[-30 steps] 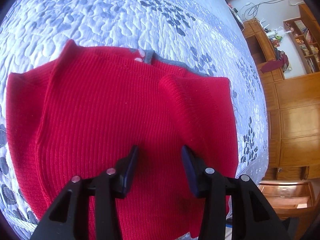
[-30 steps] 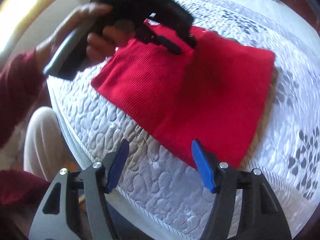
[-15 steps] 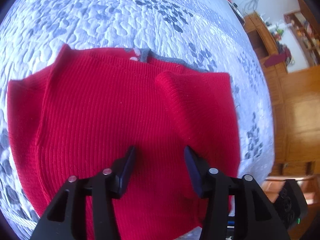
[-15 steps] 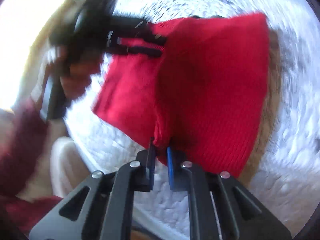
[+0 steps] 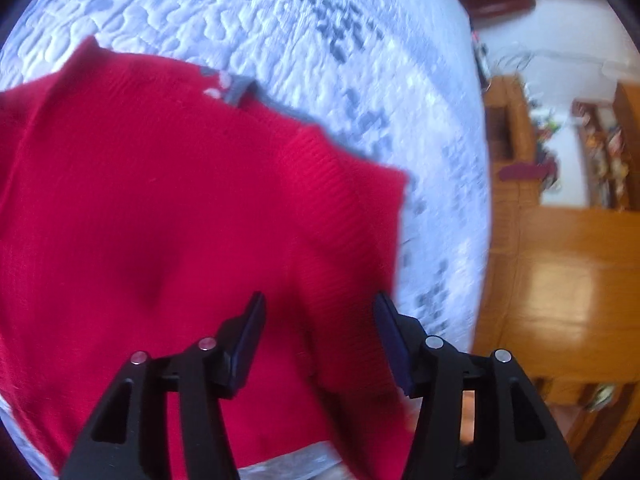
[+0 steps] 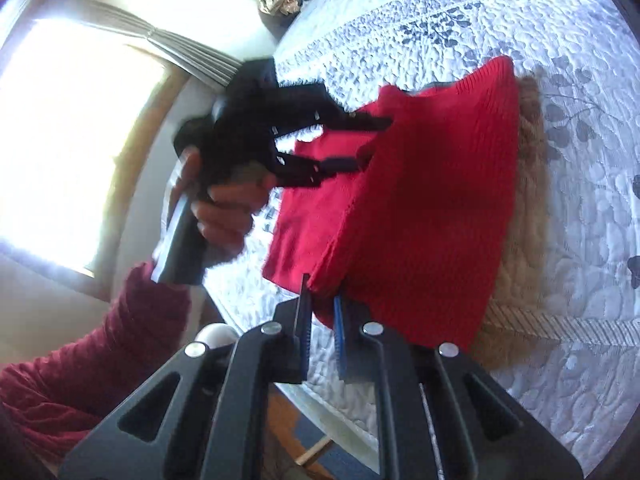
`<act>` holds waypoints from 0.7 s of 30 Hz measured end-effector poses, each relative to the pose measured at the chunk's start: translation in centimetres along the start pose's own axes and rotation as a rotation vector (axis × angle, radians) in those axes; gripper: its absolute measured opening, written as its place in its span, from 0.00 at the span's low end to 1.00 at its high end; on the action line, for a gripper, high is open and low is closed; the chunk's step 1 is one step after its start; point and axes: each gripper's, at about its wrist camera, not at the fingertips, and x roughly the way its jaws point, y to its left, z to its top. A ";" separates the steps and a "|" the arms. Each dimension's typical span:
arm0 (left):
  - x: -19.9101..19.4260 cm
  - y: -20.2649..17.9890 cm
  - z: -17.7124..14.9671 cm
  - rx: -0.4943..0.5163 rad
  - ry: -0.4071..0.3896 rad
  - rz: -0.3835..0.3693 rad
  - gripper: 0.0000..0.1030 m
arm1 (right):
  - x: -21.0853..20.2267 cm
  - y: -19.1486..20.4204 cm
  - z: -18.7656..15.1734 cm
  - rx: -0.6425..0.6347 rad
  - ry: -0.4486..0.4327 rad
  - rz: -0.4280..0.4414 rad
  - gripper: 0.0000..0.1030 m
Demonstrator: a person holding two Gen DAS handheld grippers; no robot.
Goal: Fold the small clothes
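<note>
My right hand-held gripper (image 6: 320, 312) is pinched nearly closed on the near corner of the sweater (image 6: 420, 200) — the red knit edge sits between the blue pads, and the folded flap rises from there. My left hand-held gripper (image 5: 318, 344) has its jaws apart and they have just been opening; the sweater (image 5: 180, 220) lies beneath and between the fingers, but the pads do not press on it. In the right view I see that left hand-held gripper (image 6: 360, 140) from the side, fingers spread over the far edge of the red cloth, with the hand (image 6: 224, 212) around its handle and a dark red sleeve (image 6: 100, 352) behind it.

The sweater lies on the bed (image 5: 360, 20), on a white quilt with grey leaf print, close to the near edge. One side is folded over the middle. A grey collar with small white spots (image 5: 228, 88) shows at the far side in the left view. A tan knit piece (image 6: 528, 220) lies under the sweater, showing along its right edge.

Beyond the bed: wooden cabinets (image 5: 560, 260) in the left view, and a bright window (image 6: 72, 140) with a curtain (image 6: 192, 52) in the right view.
</note>
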 end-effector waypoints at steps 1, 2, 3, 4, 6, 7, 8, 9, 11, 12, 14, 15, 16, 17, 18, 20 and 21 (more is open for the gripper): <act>-0.4 -0.1 0.0 -0.005 -0.017 -0.019 0.55 | 0.2 -0.1 -0.3 -0.001 0.010 -0.003 0.08; -0.7 -0.3 -0.1 -0.003 -0.034 -0.015 0.55 | 0.5 -0.2 -0.5 -0.005 0.025 -0.007 0.08; -1.1 -0.5 -0.1 0.009 -0.055 0.017 0.56 | 0.9 -0.1 -0.6 -0.011 0.036 -0.016 0.08; -1.2 -0.6 -0.1 0.020 -0.067 0.041 0.57 | 1.5 0.1 -0.7 -0.021 0.047 -0.024 0.08; -0.7 -0.7 0.0 0.053 -0.052 0.119 0.59 | 1.8 0.1 -0.8 -0.017 0.046 -0.010 0.08; -0.3 -0.6 0.0 0.061 -0.039 0.156 0.59 | 1.7 0.1 -0.8 -0.011 0.037 0.001 0.08; 0.0 -0.3 -0.1 0.064 -0.032 0.179 0.59 | 1.3 0.2 -0.7 -0.004 0.020 0.019 0.08; 0.2 -0.1 -0.1 0.065 -0.026 0.174 0.59 | 0.9 0.2 -0.6 0.002 0.005 0.035 0.08; 0.5 0.3 -0.4 0.059 -0.005 0.114 0.59 | 0.0 0.1 -0.2 0.001 -0.014 0.042 0.08; 0.6 0.3 -0.4 0.049 0.005 0.074 0.59 | -0.4 0.1 -0.2 -0.002 -0.018 0.038 0.08; 1.1 -0.1 -0.4 0.050 0.012 0.056 0.59 | -0.7 0.2 -0.1 -0.004 -0.020 0.039 0.08; 1.4 -0.3 -0.3 0.055 0.020 0.061 0.59 | -0.8 0.4 0.3 -0.003 -0.022 0.042 0.08; 2.0 -0.5 -0.2 0.057 0.031 0.067 0.59 | -1.0 0.4 0.2 -0.003 -0.028 0.044 0.08; 2.6 -0.6 -0.2 0.054 0.051 0.067 0.59 | -1.4 0.4 0.2 -0.003 -0.038 0.045 0.08; 3.1 -0.7 -0.2 0.048 0.062 0.065 0.59 | -1.9 0.3 0.1 -0.002 -0.049 0.049 0.08; 3.7 -0.8 -0.4 0.041 0.071 0.060 0.59 | -2.5 0.1 0.2 0.003 -0.068 0.062 0.08; 3.9 -0.9 -0.4 0.043 0.074 0.055 0.59 | -2.8 0.0 0.1 0.001 -0.074 0.068 0.08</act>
